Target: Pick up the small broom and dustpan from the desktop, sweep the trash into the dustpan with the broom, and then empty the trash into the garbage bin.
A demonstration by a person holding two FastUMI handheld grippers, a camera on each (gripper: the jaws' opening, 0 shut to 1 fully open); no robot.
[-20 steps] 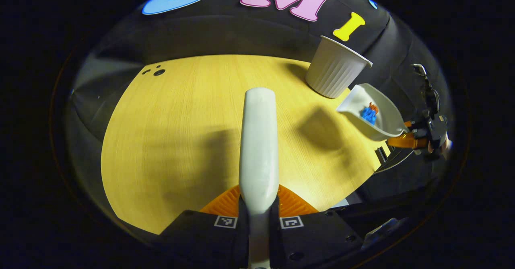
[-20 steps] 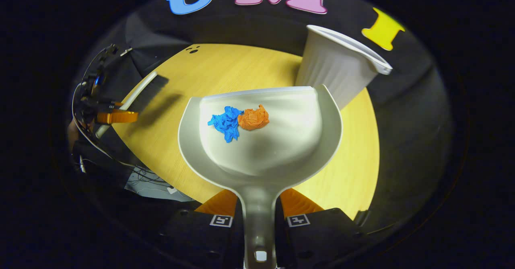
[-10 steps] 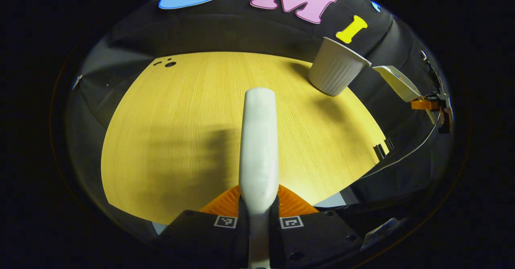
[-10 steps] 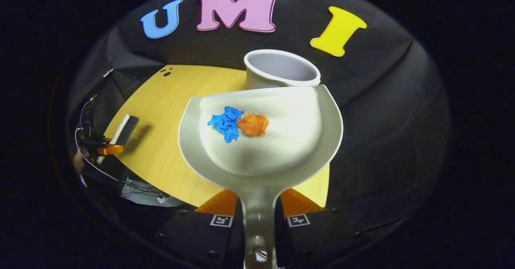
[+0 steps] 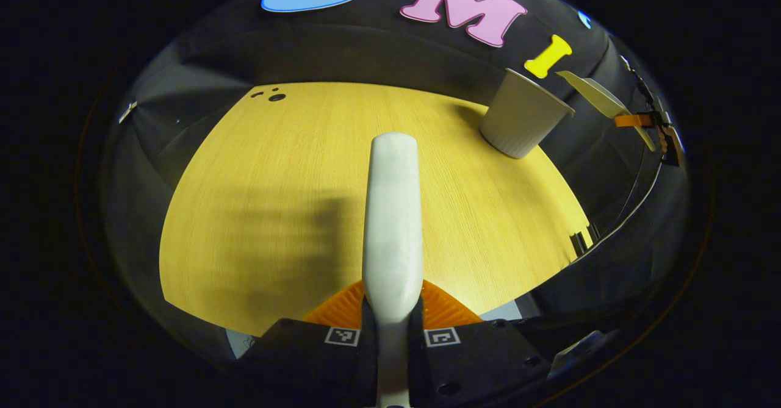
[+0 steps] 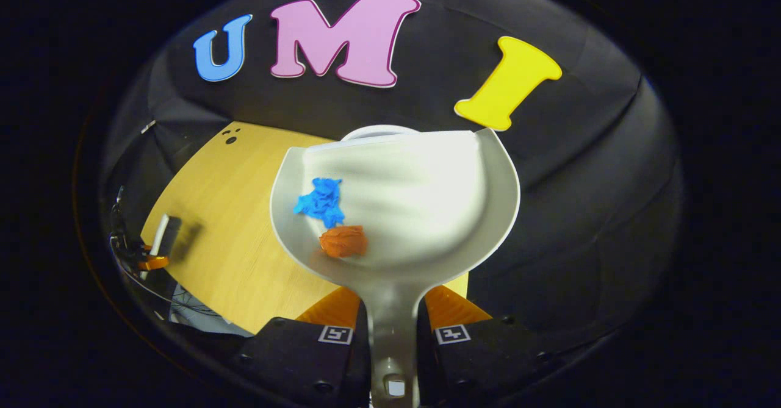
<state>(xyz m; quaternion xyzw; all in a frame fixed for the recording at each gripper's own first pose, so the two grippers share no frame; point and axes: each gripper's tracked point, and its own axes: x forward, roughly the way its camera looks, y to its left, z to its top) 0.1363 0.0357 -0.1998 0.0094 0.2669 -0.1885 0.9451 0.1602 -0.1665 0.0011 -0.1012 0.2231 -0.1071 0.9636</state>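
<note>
The right hand-held gripper [image 6: 393, 329] is clenched on the handle of a pale dustpan [image 6: 421, 207], both fingers pressing its narrow stem from either side. The pan is held up in the air, its front lip at the rim of the white garbage bin [image 6: 375, 132], which peeks out just behind that lip. Two pieces of trash lie in the pan: a crumpled blue scrap [image 6: 320, 200] toward the left wall and a crumpled orange scrap [image 6: 343, 241] lower down, close to the handle end. In the left gripper view the bin [image 5: 523, 115] stands near the far right edge of the yellow desk [image 5: 293, 170], with the dustpan [image 5: 601, 103] raised beside its rim. The left hand-held gripper [image 5: 392, 319] is clamped on the small broom's white handle [image 5: 392, 213], held over the desk well apart from the bin. The step in hand looks like emptying the pan. To do it well, the front lip should be brought squarely over the bin's opening before tipping, and then tilted forward steeply enough that the orange scrap near the handle slides the whole way. A slow tilt should keep the light paper from bouncing past the rim.
</note>
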